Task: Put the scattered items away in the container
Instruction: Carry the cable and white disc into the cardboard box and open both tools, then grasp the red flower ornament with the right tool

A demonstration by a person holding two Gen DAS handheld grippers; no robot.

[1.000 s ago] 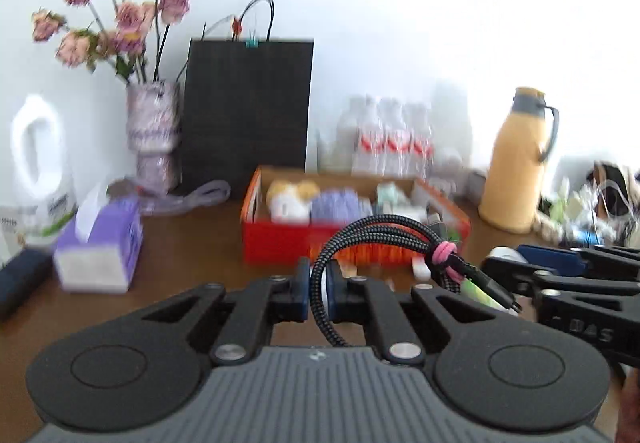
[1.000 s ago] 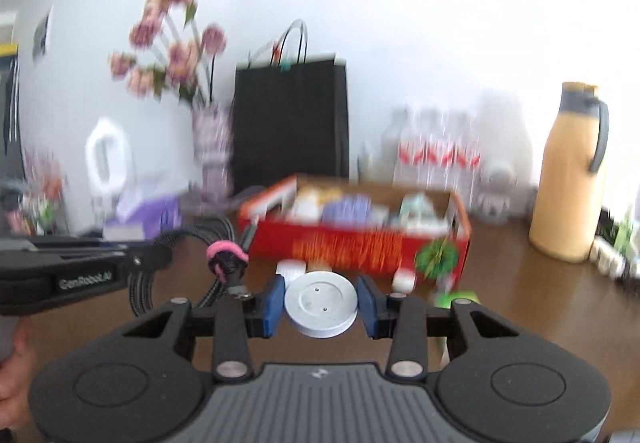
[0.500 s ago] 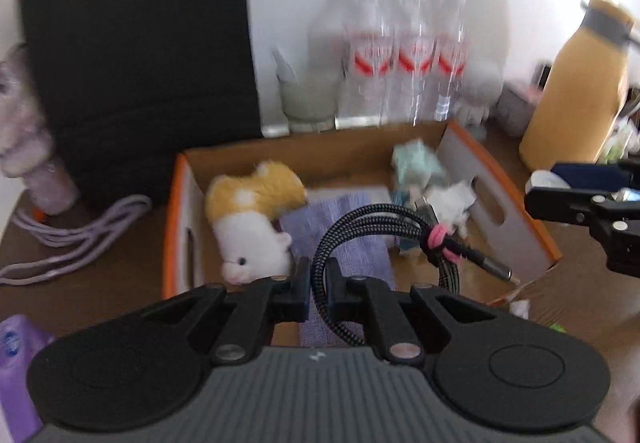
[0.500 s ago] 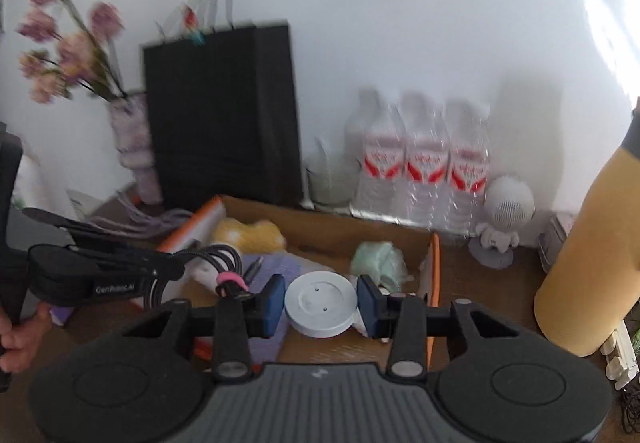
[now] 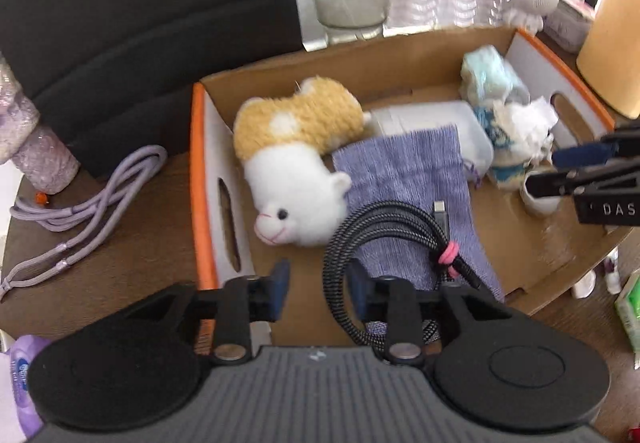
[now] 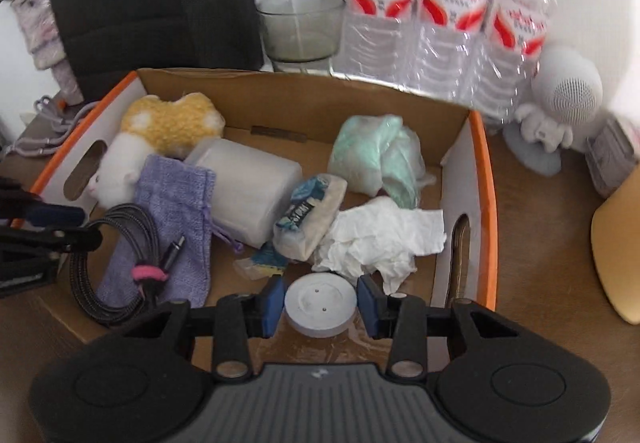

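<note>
Left hand-held gripper (image 5: pixel 318 285): jaws opening, coiled cable (image 5: pixel 384 239) loose between them, its lower loop hidden.
Right hand-held gripper (image 6: pixel 319 302): pinching white disc (image 6: pixel 320 301) over the box (image 6: pixel 482 179); contact hard to make out.

Your left hand-held gripper (image 5: pixel 318 289) is matte black: two round, disc-embossed housings flank a grey ribbed centre plate, and each finger arm carries a silver screw head and ends in a blue pad (image 5: pixel 280 283). Your right hand-held gripper (image 6: pixel 320 303) is built the same — beside the ribbed plate, black arms, silver screws, blue pads (image 6: pixel 272 301).
</note>
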